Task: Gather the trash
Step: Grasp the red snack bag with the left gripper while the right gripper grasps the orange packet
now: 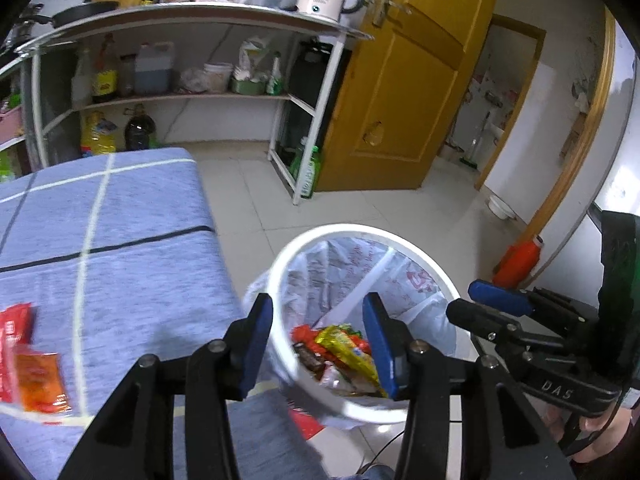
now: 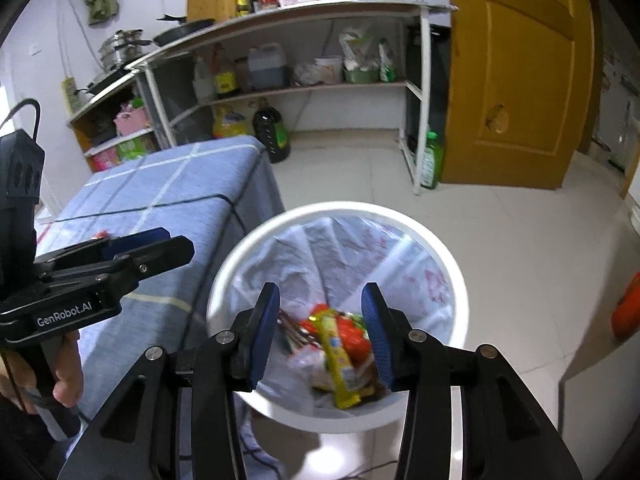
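Left wrist view: left gripper (image 1: 318, 344) hangs over the white bin (image 1: 416, 408), jaws apart and empty; wrappers (image 1: 344, 346) lie inside, two red packets (image 1: 28, 360) remain on the blue-clothed worktop (image 1: 132, 248). Right gripper (image 2: 320, 330) likewise spread, empty, above the bin

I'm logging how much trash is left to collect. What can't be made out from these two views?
- Left wrist view: red and orange packets on the table are blurred and cut by the frame edge; print unreadable.
- Both views: the bin's lower contents are hidden under the yellow wrapper and behind the jaws.
- Right wrist view: the table's near part is hidden by the left gripper.
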A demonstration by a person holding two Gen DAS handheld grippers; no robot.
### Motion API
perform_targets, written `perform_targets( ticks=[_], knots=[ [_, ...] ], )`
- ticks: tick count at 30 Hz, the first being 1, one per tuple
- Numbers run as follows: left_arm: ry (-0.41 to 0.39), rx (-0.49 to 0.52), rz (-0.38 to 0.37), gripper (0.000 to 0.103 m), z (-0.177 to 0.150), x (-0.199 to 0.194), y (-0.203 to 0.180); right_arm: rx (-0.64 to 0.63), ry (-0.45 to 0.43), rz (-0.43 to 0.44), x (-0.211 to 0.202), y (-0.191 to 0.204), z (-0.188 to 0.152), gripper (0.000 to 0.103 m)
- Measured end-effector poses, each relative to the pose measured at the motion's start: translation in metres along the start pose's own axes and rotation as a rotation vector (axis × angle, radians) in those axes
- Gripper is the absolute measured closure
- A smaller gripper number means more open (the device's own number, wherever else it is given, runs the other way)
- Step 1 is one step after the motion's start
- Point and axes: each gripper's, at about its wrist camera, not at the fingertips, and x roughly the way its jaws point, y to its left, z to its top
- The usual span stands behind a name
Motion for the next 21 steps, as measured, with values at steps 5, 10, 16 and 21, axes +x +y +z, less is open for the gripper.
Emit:
perform_targets(
  ticks=[5,10,16,21],
  knots=[
    [-0.043,-0.016,0.052,0.054,-0.003,-0.032,0.026,-0.048,-0.016,0.063,0.0,0.032,0.008,0.059],
    [-0.087,-0.052,0.125,0.054,-0.007,-0.068,0.064,-0.08,-0.014,0.131,0.005,0.065,0.015,0.059],
    [-0.132,-0.117,0.213,0.054,-0.019,-0.108,0.114,-0.144,-0.01,0.225,0.017,0.116,0.022,0.059],
    [-0.142,-0.176,0.283,0.054,-0.033,-0.129,0.156,-0.216,0.016,0.288,0.029,0.159,0.021,0.059]
  ],
)
